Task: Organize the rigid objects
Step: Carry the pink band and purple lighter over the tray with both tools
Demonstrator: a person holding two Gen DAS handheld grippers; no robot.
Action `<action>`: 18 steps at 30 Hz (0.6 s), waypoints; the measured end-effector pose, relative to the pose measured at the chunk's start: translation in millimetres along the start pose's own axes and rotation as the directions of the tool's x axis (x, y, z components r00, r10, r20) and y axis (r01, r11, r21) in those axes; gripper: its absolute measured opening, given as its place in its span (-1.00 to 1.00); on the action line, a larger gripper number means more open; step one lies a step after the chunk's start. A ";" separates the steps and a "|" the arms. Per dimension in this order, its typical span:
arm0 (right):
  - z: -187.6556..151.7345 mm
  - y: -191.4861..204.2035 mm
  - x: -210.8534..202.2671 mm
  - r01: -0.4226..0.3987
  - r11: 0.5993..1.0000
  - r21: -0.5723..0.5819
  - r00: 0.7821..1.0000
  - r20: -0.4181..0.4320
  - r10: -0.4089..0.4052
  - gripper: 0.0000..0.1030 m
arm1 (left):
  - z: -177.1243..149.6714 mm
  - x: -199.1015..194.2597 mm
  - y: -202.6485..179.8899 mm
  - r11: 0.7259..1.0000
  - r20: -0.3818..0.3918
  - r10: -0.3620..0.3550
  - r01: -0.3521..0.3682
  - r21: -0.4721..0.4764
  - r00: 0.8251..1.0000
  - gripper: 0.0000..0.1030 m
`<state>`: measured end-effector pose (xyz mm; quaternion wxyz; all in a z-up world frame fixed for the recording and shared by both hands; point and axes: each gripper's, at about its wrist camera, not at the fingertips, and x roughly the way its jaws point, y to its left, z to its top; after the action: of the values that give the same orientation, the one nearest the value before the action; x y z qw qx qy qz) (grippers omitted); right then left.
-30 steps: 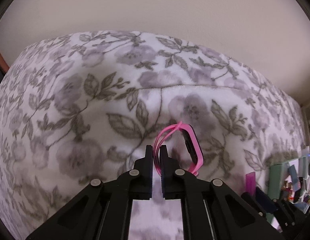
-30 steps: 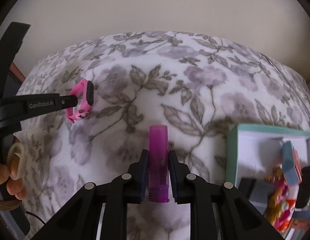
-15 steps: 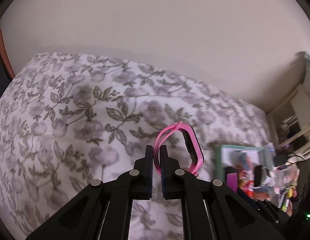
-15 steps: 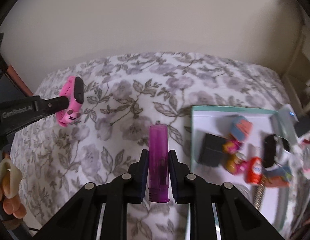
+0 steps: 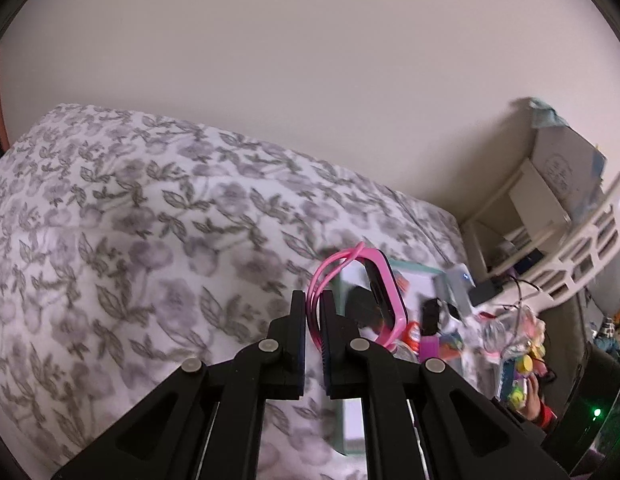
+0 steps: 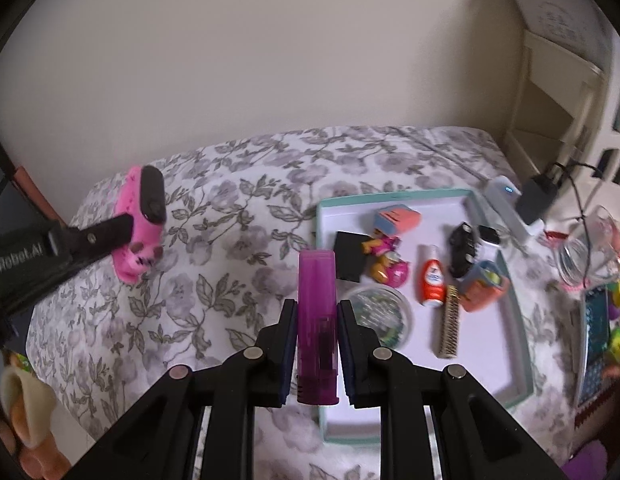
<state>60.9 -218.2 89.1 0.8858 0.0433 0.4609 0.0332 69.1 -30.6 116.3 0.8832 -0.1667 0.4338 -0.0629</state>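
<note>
the left gripper point(image 5: 313, 308) is clamped on the thin strap of a pink wristband point(image 5: 373, 296), holding it in the air above the floral bed cover point(image 5: 122, 240), to the left of the teal tray point(image 6: 509, 320). the right gripper point(image 6: 317, 320) is clamped on the lower half of a translucent purple tube point(image 6: 315, 300), which stands upright between the pads, just left of the teal tray's near corner

handling, wristband: judged light; the strap looks soft and flexible, the dark module stiff. held by the strap, the heavier module end is likely to hang and swing, so slow travel is advised. a hold nearer the module would give more control

handling, purple tube: judged light, rigid and smooth-walled plastic, so liable to slip or pivot under a weak pinch. the present hold across the flat sides, below the middle, looks adequate; a hold at mid-length would balance it better

the teal tray already carries several small items, including a red bottle point(image 6: 431, 276) and a comb point(image 6: 449, 320); bare floor remains at its near end
</note>
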 end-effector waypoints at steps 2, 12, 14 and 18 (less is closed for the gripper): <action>-4.4 -9.9 -3.9 0.005 1.000 0.018 1.000 0.002 -0.005 -0.60 | -8.8 0.7 -8.4 1.000 -0.003 -0.008 0.008 0.007 1.000 -0.88; -14.4 -58.0 3.2 0.046 0.992 0.116 0.998 -0.038 -0.042 -0.60 | -41.8 26.7 -32.4 0.999 -0.063 -0.023 0.026 0.047 0.998 -0.87; -14.4 -64.1 5.0 0.053 0.991 0.127 0.998 -0.043 -0.048 -0.60 | -45.7 31.1 -33.6 0.998 -0.072 -0.027 0.031 0.050 0.997 -0.87; -14.1 -78.3 8.9 0.076 0.986 0.150 0.996 -0.053 -0.069 -0.60 | -57.9 42.6 -39.5 0.996 -0.096 -0.023 0.032 0.087 0.995 -0.87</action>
<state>55.9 -294.5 65.4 0.8692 0.0933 0.4845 -0.0331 51.1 -92.4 65.4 0.8672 -0.1302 0.4697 -0.1020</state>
